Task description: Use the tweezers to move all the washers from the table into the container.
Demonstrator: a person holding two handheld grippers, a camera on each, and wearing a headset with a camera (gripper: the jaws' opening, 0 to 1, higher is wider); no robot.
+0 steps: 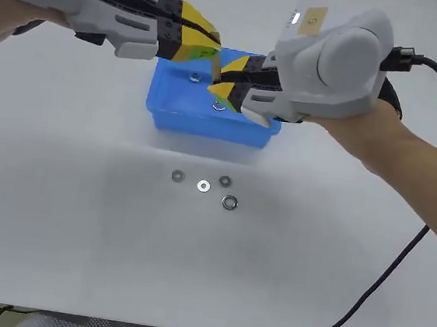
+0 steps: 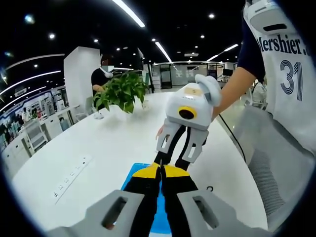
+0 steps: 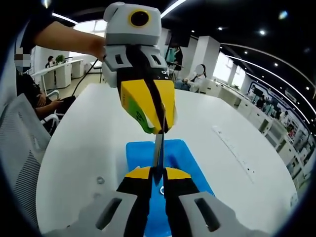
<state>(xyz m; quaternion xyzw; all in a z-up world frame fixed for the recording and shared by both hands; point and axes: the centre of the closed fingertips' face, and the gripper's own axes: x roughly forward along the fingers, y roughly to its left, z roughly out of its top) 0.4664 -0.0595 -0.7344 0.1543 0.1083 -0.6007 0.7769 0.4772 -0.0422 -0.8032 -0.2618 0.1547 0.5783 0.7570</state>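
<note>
the step in hand looks like a re-grip of the tweezers (image 3: 159, 148) between the two grippers, over the container (image 1: 207, 125), rather than a pick. the right gripper (image 3: 158, 173) has its jaws pinched almost fully together on one end of the thin blade. the left gripper (image 1: 204, 41) faces it tip to tip, and its yellow jaws look closed on the other end (in the right gripper view the blade runs straight up into the slit between them). four washers (image 1: 204, 185) lie loose on the table (image 1: 80, 219), just in front of the container, and two more sit inside it, so the task is judged to be partly done. next, one gripper must let go while the other keeps a firm hold, and the tweezer points must then swing down toward the washers. the left gripper reaches in level from the upper left. the right comes from the right, in a hand with the forearm angled across the table.
</note>
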